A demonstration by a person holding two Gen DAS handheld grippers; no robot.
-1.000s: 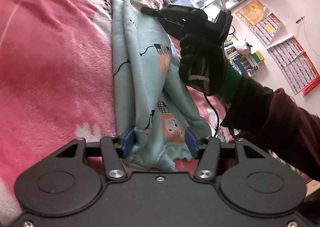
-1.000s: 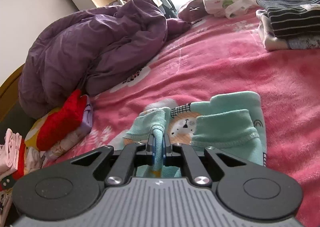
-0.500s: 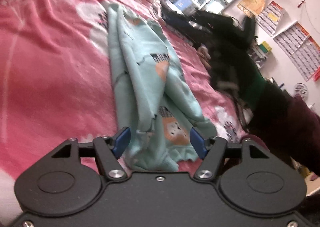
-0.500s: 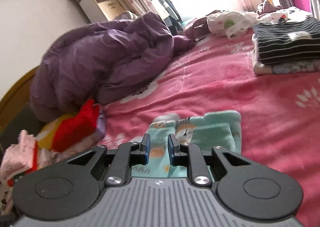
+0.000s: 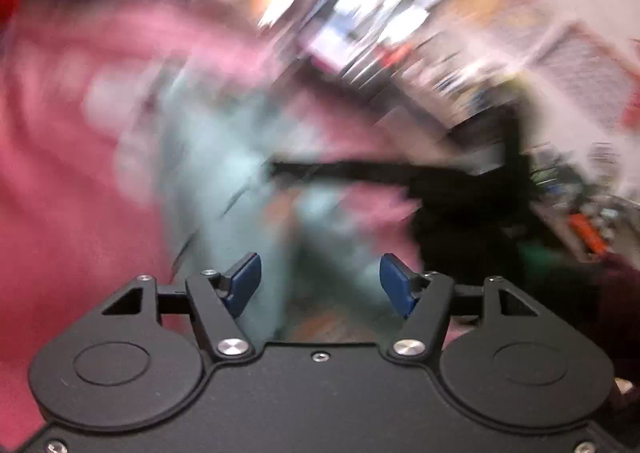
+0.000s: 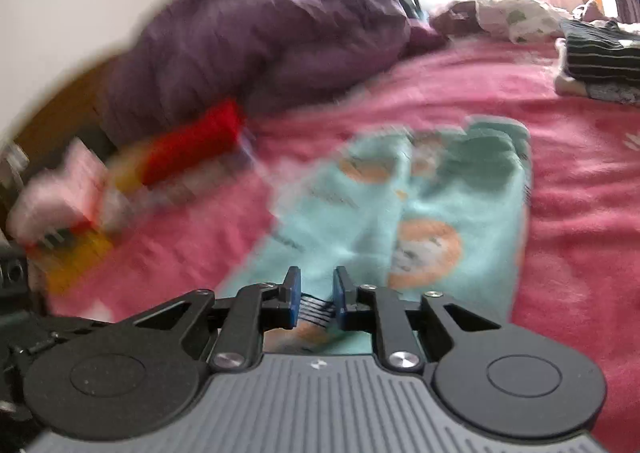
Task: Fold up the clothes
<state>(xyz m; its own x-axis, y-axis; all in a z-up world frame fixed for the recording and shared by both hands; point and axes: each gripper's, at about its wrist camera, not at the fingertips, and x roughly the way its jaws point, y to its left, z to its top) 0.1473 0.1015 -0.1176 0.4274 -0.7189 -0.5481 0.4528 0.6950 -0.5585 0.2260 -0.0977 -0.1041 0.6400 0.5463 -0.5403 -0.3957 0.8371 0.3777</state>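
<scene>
I see a big pink bed (image 6: 580, 181) under everything. A purple quilt (image 6: 256, 53) is piled up at the far side of it. The mint top (image 6: 440, 213) with orange animal pictures lies flat on the bed, right in front of my right gripper (image 6: 316, 293). In the left view the same top (image 5: 224, 181) is a blurry strip that runs away from my left gripper (image 5: 320, 277).

Near the quilt there is a red and yellow pile (image 6: 192, 141), too blurry for me to say more. A striped stack (image 6: 600, 57) of folded clothes sits far off on the right edge of the bed.

My left gripper has its blue pads (image 5: 244, 281) wide apart, with nothing between them. It is above the near end of the top. My right gripper has its pads a little apart, and I can't tell if any cloth is between them. From the left view I see the right gripper (image 5: 288, 169) as a dark blur over the top
</scene>
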